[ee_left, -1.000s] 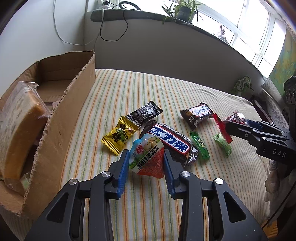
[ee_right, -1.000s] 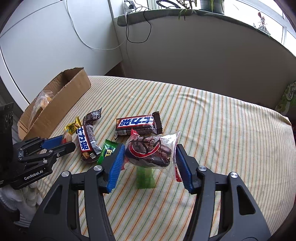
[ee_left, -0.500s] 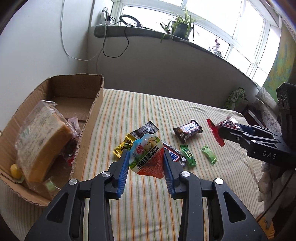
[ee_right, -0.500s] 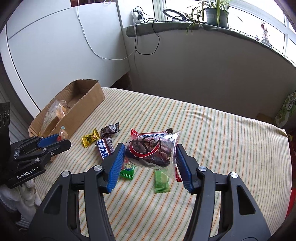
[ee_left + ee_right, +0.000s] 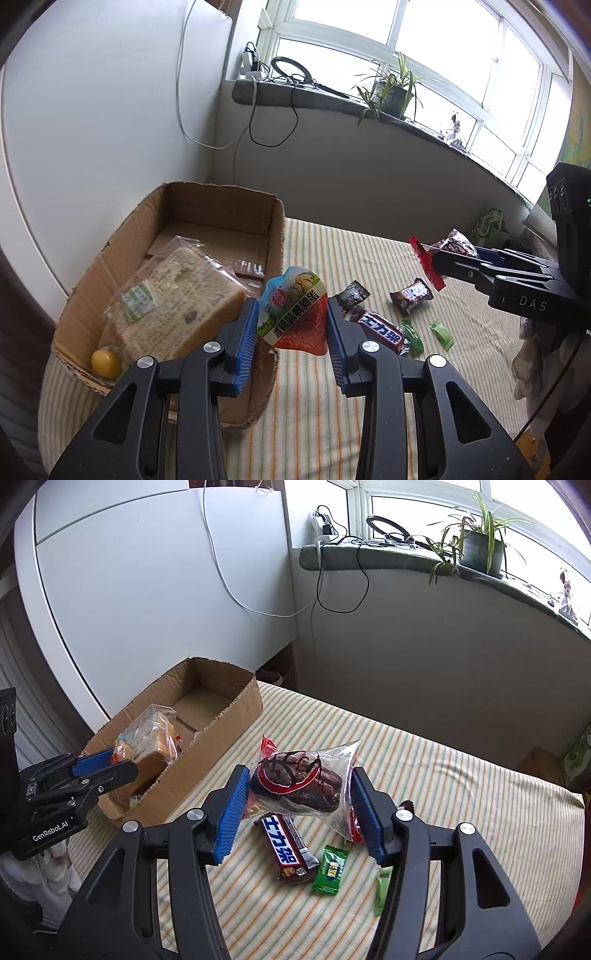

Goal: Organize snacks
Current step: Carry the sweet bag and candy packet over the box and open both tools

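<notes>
Gripping a blue-and-red printed snack pouch [image 5: 293, 314], the left gripper [image 5: 291, 325] hovers at the brown cardboard box [image 5: 221, 206] rim; the right gripper [image 5: 299, 805] clamps a clear bag of dark dates [image 5: 299, 782] above the striped table [image 5: 461, 812].

A surface covered with a striped cloth [image 5: 443, 786] fills the lower half of both views. On its left side stands an open cardboard box [image 5: 207, 760]. In the right wrist view a dark chocolate bar [image 5: 286, 849] lies low in the middle, with two green candies [image 5: 331, 870] just right of it. In the left wrist view, right of centre, lie a small dark snack pack [image 5: 412, 296] and a dark candy wrapper [image 5: 352, 292].
</notes>
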`<state>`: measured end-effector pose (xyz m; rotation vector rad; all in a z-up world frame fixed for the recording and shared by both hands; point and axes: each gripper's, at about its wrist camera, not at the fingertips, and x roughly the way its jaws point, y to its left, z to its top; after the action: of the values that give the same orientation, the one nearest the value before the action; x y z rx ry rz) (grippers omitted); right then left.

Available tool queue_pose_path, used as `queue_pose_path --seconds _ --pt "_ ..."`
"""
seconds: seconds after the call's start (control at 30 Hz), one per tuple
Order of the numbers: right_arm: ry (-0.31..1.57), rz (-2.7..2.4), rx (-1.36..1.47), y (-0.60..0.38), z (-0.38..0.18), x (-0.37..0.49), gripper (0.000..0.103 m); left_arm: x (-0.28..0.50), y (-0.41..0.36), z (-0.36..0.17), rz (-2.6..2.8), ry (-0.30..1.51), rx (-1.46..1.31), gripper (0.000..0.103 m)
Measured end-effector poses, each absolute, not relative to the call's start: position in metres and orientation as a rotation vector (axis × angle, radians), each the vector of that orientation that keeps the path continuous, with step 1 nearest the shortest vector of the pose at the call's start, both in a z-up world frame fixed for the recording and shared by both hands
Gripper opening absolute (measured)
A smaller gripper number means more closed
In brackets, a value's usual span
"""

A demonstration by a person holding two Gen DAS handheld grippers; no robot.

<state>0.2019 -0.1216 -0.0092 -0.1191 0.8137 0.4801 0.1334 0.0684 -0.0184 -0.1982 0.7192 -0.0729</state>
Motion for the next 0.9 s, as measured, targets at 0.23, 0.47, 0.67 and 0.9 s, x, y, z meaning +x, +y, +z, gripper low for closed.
queue_pose_path --seconds 0.23,0.47,0.67,0.9 --pt "0.814 0.526 -0.125 -0.083 -0.004 0.217 0.058 0.139 0.100 -0.014 -0.029 0.705 -0.197 0.034" --pt "0.824 0.578 -0.129 -0.045 -0.008 0.233 0.058 0.158 0.129 -0.008 0.004 0.697 -0.194 0.034" --pt "0.838 0.614 -0.138 -0.013 -0.015 0.249 0.058 0.174 0.143 -0.004 0.024 0.699 -0.187 0.034" --pt "0.869 0.629 -0.160 0.012 -0.030 0.270 0.058 0.187 0.149 -0.010 0.038 0.713 -0.178 0.034"
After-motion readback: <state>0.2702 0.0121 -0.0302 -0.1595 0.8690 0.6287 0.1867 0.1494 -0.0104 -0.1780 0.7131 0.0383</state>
